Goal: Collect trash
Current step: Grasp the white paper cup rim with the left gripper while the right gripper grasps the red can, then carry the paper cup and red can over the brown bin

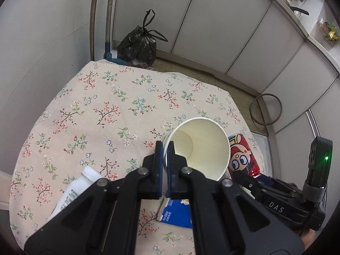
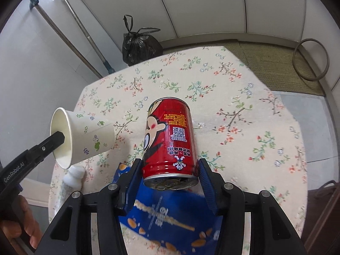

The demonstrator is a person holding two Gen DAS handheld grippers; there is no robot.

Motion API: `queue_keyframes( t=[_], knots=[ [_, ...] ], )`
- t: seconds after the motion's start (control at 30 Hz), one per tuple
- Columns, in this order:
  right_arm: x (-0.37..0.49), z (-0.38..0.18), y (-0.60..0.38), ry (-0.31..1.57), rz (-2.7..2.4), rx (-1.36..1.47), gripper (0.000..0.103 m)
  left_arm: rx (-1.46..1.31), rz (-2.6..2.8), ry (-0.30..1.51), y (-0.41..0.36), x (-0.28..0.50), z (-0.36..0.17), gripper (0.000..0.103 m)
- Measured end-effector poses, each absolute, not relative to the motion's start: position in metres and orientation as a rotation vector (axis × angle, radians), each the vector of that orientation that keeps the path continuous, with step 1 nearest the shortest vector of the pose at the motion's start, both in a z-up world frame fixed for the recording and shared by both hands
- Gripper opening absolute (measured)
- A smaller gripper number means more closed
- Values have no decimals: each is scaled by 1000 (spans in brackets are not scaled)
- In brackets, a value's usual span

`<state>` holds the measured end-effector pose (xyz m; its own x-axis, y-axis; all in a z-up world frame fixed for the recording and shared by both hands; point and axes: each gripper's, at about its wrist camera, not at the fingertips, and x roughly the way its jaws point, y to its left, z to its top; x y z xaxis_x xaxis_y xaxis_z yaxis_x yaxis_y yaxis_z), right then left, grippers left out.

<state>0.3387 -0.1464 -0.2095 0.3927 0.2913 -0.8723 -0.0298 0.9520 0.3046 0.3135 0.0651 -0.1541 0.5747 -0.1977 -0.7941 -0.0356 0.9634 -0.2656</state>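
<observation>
My left gripper (image 1: pixel 164 148) is shut on the rim of a white paper cup (image 1: pixel 201 146) and holds it tilted above the floral tablecloth (image 1: pixel 106 110); the cup also shows in the right wrist view (image 2: pixel 85 136), with the left gripper (image 2: pixel 57 138) at its mouth. My right gripper (image 2: pixel 170 165) is shut on a red cartoon drink can (image 2: pixel 170 142) and holds it above the table; the can also shows in the left wrist view (image 1: pixel 244 155). A blue snack packet (image 2: pixel 167 214) lies under the can. A white tube (image 1: pixel 74 191) lies at the left.
A tied black trash bag (image 1: pixel 138 46) sits on the floor beyond the table's far edge, next to mop handles (image 2: pixel 85 31) leaning on the wall. A brown ring (image 2: pixel 311 59) lies on the green mat at the right. White cabinets stand behind.
</observation>
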Motion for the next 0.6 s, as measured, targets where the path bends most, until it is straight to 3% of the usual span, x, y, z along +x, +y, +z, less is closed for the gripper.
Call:
queue_keyframes(
  t=[0.6],
  knots=[
    [262,-107,-212,1061,157,253,53,-179,-221,925,23,248,-98,4]
  ],
)
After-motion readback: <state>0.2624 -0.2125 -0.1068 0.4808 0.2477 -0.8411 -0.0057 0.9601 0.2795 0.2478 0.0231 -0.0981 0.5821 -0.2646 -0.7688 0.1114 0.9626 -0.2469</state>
